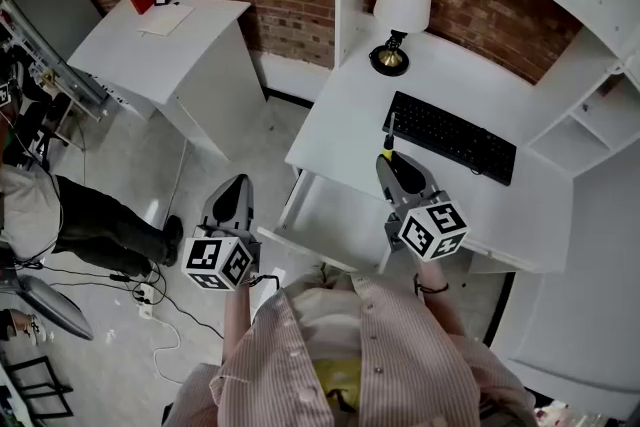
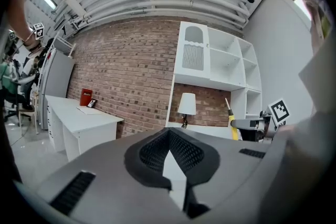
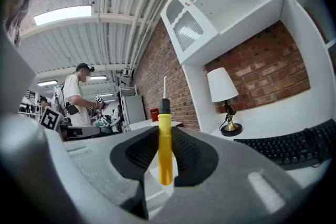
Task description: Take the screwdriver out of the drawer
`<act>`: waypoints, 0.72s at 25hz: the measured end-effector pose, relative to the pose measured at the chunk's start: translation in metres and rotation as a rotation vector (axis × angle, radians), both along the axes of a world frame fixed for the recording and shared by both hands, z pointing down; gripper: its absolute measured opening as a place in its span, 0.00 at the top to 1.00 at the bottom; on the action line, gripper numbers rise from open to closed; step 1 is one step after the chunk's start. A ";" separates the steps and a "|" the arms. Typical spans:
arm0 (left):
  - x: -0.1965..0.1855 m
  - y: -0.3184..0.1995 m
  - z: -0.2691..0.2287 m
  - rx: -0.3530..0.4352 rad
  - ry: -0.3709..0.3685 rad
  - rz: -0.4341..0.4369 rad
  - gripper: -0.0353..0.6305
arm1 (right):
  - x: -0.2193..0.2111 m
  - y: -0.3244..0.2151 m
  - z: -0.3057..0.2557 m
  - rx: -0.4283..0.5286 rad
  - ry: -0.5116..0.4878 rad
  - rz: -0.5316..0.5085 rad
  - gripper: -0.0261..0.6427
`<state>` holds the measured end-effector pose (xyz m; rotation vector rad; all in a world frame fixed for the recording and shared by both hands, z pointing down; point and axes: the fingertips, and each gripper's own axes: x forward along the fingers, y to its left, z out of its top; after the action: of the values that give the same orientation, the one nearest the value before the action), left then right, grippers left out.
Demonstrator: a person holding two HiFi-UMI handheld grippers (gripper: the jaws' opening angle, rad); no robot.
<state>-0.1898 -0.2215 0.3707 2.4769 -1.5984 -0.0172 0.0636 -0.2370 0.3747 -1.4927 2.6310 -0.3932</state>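
Screwdriver (image 3: 165, 139) upright, clamped in right gripper (image 3: 164, 162)

Even, fairly bright light came from a ceiling strip light (image 3: 65, 14) at ten o'clock in the right gripper view. Both gripper views bowed toward black corners. The screwdriver (image 3: 165, 139) looked sharp, its near surroundings soft; shadows were faint.

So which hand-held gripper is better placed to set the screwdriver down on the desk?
Right. The right hand-held gripper is clamped on the yellow screwdriver and hangs over the desk near the keyboard. The left hand-held gripper is shut, empty, off beside the open drawer.
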 end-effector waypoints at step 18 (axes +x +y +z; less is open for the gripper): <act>0.000 0.001 0.006 -0.022 -0.027 -0.036 0.95 | 0.010 -0.001 0.007 -0.012 -0.012 0.004 0.84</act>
<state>-0.1902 -0.2205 0.3764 2.4419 -1.6446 0.0281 0.0739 -0.2381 0.3819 -1.4945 2.6208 -0.4168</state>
